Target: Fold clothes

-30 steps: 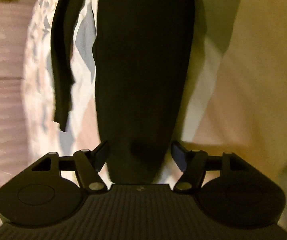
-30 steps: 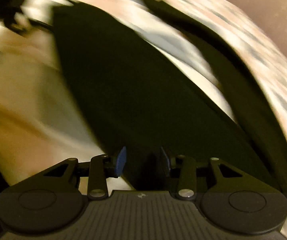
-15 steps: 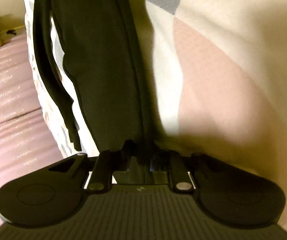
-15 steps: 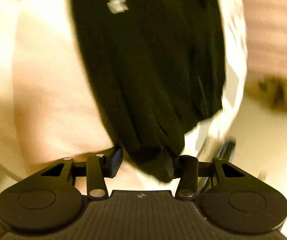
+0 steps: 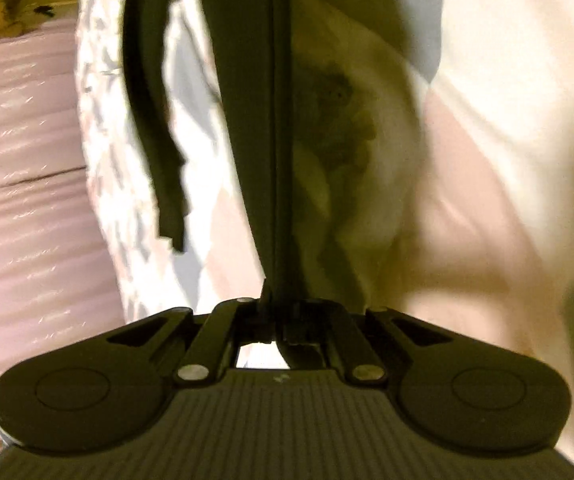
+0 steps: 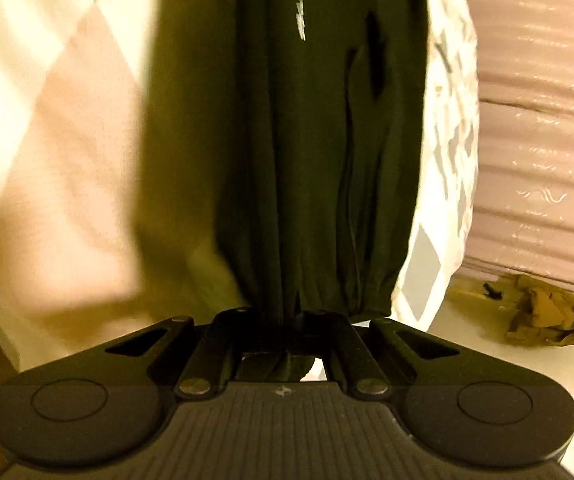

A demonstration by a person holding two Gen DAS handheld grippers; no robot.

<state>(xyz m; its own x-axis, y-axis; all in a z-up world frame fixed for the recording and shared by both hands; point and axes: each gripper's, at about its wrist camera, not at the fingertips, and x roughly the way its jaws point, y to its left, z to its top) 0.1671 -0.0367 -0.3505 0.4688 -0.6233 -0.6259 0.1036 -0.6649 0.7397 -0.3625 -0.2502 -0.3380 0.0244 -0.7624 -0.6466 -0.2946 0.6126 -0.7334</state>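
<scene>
Since the dark garment (image 5: 247, 120) hangs limp and light, you pinch its edges with left gripper (image 5: 277, 316) and right gripper (image 6: 291, 316) pressed together on cloth, and seams grip best.

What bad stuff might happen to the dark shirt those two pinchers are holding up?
The left gripper pinches only a thin edge of the dark garment, so it might slip free. The right gripper holds a thick bunch, which may set in creases when laid down. One loose sleeve dangles apart and could get trapped crooked under the fold on the patterned bedspread.
</scene>
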